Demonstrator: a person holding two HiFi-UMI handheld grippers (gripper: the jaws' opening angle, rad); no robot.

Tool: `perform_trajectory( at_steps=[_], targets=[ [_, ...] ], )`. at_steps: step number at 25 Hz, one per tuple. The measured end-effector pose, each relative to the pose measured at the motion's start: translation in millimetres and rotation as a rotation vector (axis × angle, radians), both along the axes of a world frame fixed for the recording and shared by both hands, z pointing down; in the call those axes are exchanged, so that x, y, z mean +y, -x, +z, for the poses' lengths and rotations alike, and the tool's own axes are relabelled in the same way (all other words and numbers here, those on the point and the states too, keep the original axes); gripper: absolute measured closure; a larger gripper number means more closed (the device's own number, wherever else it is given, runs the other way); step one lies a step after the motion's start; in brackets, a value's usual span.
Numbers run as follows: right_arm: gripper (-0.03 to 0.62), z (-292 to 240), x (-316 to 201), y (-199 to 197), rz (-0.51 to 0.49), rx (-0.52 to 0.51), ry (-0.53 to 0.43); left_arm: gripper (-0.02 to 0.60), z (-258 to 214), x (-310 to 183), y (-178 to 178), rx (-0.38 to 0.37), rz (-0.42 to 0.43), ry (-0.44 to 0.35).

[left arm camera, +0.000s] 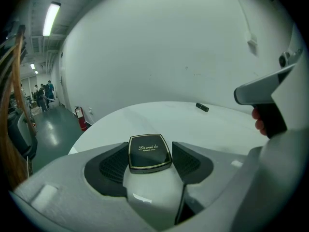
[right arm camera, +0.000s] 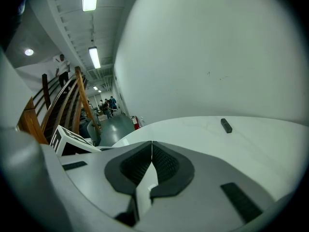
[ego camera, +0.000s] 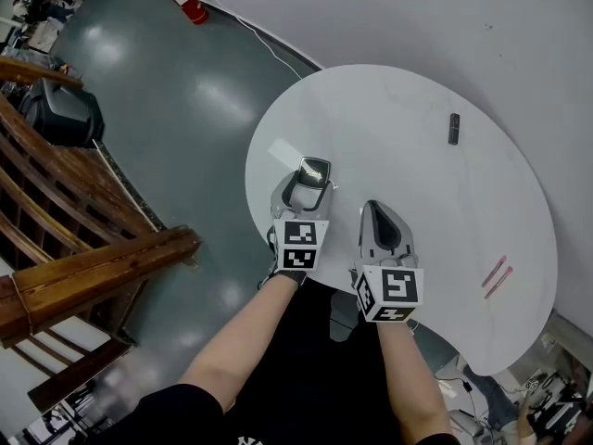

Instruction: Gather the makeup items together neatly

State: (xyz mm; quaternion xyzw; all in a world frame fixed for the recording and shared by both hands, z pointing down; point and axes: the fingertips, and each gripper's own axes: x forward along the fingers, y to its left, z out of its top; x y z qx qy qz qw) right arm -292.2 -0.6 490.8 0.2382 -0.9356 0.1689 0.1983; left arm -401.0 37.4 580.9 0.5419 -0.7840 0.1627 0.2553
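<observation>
A black square compact (ego camera: 313, 171) with a gold rim lies flat on the white round table (ego camera: 408, 91) near its left edge. My left gripper (ego camera: 311, 180) stands open around it. In the left gripper view the compact (left arm camera: 149, 152) sits between the two pads, with a gap on its right side. My right gripper (ego camera: 372, 208) is shut beside it with nothing in it, its pads meeting at the tip (right arm camera: 152, 144). A small dark tube (ego camera: 454, 128) lies far across the table, also in the gripper views (left arm camera: 202, 107) (right arm camera: 226, 125). Two thin pink sticks (ego camera: 497, 276) lie near the right edge.
The table ends close to the left of my left gripper, over a grey floor (ego camera: 176, 109). A wooden stair rail (ego camera: 83, 267) and a black seat (ego camera: 60, 111) stand at the left. A red fire extinguisher (ego camera: 190, 1) stands by the white wall.
</observation>
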Motion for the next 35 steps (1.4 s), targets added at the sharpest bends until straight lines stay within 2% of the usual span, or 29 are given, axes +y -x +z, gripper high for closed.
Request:
perform_trajectory(
  at_steps=[8, 14, 21, 26, 31, 35],
  targets=[
    [0.577, 7.2, -2.1, -4.1, 0.015, 0.011, 0.009, 0.296, 3.5, -6.7, 5.0, -0.024, -0.003, 0.003],
    [0.577, 8.8, -2.7, -3.1, 0.022, 0.012, 0.011, 0.250, 6.8, -4.8, 9.6, -0.036, 0.014, 0.014],
    [0.577, 12.7, -2.2, -5.6, 0.031, 0.023, 0.015, 0.249, 18.7, -5.4, 4.9, -0.051, 0.075, 0.074],
    [0.577, 13.2, -3.5, -10.3, 0.045, 0.026, 0.014, 0.259, 20.7, -7.0, 3.7, -0.055, 0.080, 0.100],
    [0.577, 9.8, -7.4, -22.2, 0.073, 0.026, 0.011, 0.262, 16.4, -7.8, 0.4, -0.029, 0.058, 0.076],
    [0.577, 8.6, -10.9, -31.9, 0.096, 0.024, 0.010, 0.262, 8.0, -12.1, -8.1, -0.041, 0.065, 0.053]
  ],
)
